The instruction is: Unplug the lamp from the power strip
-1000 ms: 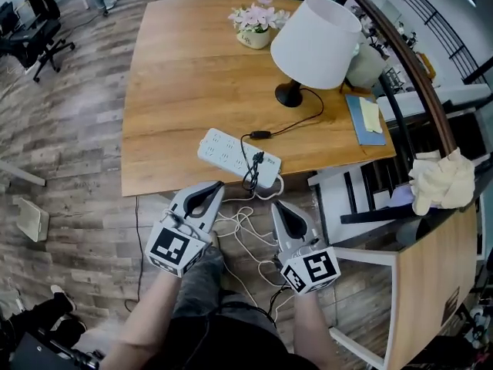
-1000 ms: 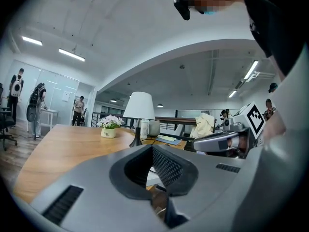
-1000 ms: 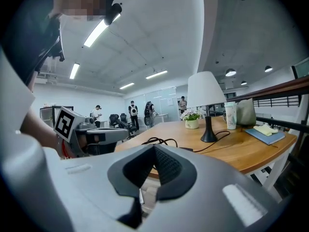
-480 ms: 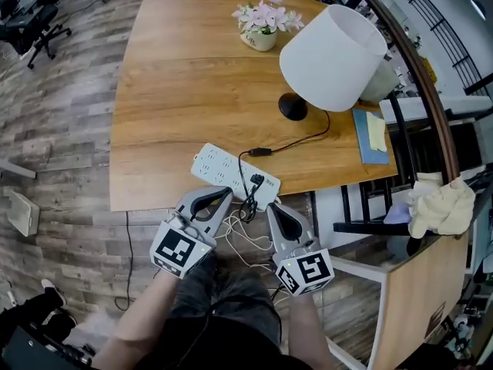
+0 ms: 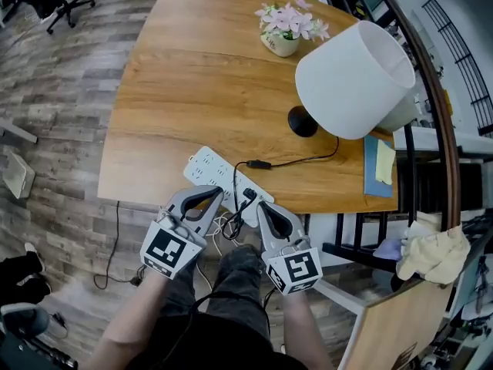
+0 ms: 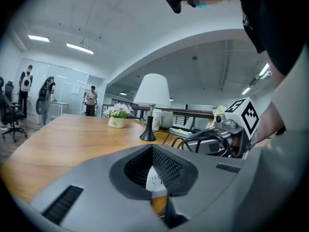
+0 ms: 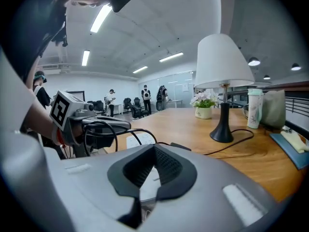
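Lamp (image 5: 358, 79) with a white shade stands on its black base at the upper right of the head view, on the wooden table (image 5: 192, 75). Its black cord (image 5: 308, 157) runs left and down across the tabletop to a black plug (image 5: 248, 195) seated in the near end of the white power strip (image 5: 209, 173), which lies aslant at the table's lower edge, just left of centre frame.

The person holds both tools low in the frame, just short of the strip. The left gripper (image 5: 218, 192) points at the strip's near side with its jaws closed tip to tip and nothing between them (through the hollow behind the tips its own view shows only a patch of white strip). The right gripper (image 5: 263, 206) sits just beside the plug, jaws likewise pressed together and empty.

A small pot of pink flowers (image 5: 289, 29) stands at the top of the frame, left of the shade. A blue notebook (image 5: 377, 177) lies at the table's right edge. Loose white cables (image 5: 222, 227) hang below the table edge, between the grippers.
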### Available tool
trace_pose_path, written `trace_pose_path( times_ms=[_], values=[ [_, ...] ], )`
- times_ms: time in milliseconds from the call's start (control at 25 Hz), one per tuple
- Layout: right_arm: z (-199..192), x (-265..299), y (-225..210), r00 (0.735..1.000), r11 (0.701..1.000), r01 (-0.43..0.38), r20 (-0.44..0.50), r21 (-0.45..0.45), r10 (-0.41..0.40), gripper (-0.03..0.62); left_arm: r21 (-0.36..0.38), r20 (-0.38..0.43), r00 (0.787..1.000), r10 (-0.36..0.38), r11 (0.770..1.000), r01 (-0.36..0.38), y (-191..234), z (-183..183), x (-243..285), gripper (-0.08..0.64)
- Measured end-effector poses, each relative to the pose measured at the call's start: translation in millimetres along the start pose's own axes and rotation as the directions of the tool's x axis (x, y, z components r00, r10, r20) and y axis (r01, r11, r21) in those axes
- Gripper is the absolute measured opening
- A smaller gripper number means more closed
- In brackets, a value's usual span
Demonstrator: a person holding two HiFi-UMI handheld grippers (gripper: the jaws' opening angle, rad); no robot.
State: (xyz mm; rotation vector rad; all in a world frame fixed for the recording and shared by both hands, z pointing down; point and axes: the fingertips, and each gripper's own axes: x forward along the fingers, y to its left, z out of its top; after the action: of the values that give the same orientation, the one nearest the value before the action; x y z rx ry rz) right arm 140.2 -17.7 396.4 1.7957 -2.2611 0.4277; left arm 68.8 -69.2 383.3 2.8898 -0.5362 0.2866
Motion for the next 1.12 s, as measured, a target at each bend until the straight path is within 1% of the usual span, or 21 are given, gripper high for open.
trace_pose_path(
  times_ms=[120,240,280,320,480,560,640,800,880,1000,1120],
  values=[
    [-3.7,9.2,-2.8,0.997,0.996,-0.068,-0.046,-0.049,0.066,0.008,-0.024,-0.037,0.996,0.077,0.997,-0.077,1.6,-8.5,-2.7,-0.006],
    [-6.2,16.4,-0.8,0.989,0.986,-0.131,-0.078,-0.100,0.124,0.009,-0.032,-0.063,0.986,0.156,0.987,-0.158,8.1,-19.3,-3.0,-0.006],
    [-8.2,17.7,1.0,0.985,0.982,-0.154,-0.089,-0.109,0.145,0.051,-0.024,-0.069,0.982,0.178,0.983,-0.180,10.3,-22.3,-2.6,-0.006],
    [-10.3,18.5,2.4,0.982,0.978,-0.172,-0.100,-0.116,0.161,0.067,-0.012,-0.073,0.977,0.199,0.980,-0.201,12.2,-25.1,-2.3,-0.006],
    [-15.0,24.6,3.3,0.974,0.971,-0.202,-0.129,-0.128,0.186,0.069,0.036,-0.084,0.960,0.267,0.964,-0.265,22.1,-30.5,0.2,-0.006],
    [-15.8,28.9,2.3,0.973,0.970,-0.205,-0.137,-0.129,0.188,0.069,0.071,-0.093,0.951,0.294,0.955,-0.288,26.4,-31.6,4.4,-0.006],
    [-15.4,33.2,3.0,0.970,0.969,-0.214,-0.142,-0.123,0.196,0.078,0.122,-0.109,0.942,0.317,0.945,-0.304,28.9,-33.2,8.8,-0.006],
    [-16.0,41.1,5.8,0.964,0.966,-0.234,-0.153,-0.107,0.217,0.078,0.225,-0.142,0.921,0.362,0.918,-0.326,32.7,-35.9,17.0,-0.006],
    [-17.6,43.3,6.5,0.962,0.966,-0.238,-0.164,-0.100,0.220,0.078,0.260,-0.155,0.913,0.378,0.907,-0.332,33.9,-38.5,19.9,-0.006],
    [-15.6,46.0,7.8,0.961,0.963,-0.239,-0.173,-0.125,0.216,0.078,0.312,-0.188,0.895,0.405,0.888,-0.337,35.9,-44.1,23.1,-0.006],
    [-16.8,47.8,10.0,0.961,0.955,-0.235,-0.190,-0.182,0.201,0.076,0.391,-0.220,0.872,0.438,0.858,-0.333,37.2,-47.5,24.0,-0.006]
  ],
)
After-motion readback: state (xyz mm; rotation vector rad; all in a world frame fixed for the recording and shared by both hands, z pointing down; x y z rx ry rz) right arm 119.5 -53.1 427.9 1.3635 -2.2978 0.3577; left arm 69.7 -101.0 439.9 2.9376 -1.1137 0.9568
